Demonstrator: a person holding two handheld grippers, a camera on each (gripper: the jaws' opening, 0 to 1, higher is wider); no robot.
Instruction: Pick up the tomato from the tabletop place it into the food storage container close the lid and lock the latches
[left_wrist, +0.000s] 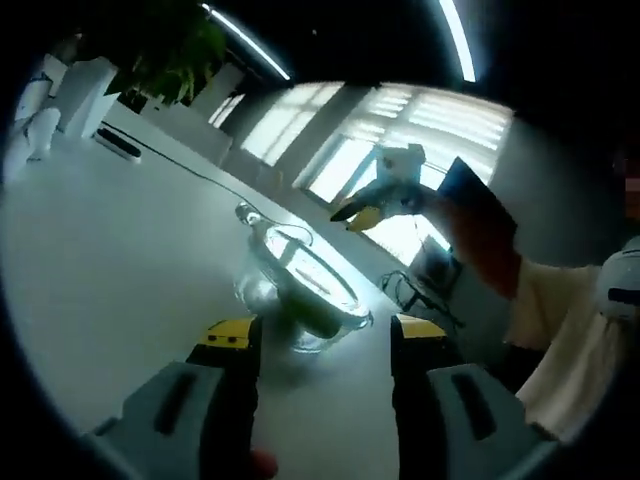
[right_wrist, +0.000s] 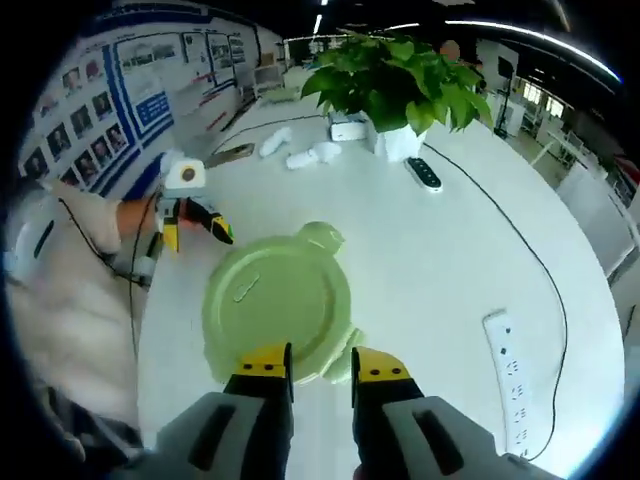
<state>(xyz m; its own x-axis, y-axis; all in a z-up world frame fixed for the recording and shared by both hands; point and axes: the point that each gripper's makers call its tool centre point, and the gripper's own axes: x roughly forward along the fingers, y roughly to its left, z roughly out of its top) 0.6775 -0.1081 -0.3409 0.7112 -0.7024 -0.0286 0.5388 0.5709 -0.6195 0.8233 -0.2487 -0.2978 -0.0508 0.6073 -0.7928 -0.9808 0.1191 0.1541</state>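
Fingers: left gripper (left_wrist: 322, 335) spread wide, holding nothing; right gripper (right_wrist: 320, 362) pinching the edge of the green lid (right_wrist: 280, 305).
Clear glass container (left_wrist: 302, 285) sits lidless on the white table (left_wrist: 110, 250), between and just beyond the left jaws; something green inside, tomato not identifiable.

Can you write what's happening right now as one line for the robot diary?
stage: closing lid | right gripper: shut on green lid | left gripper: open, by glass container | lid: not on yet | latches: not locked
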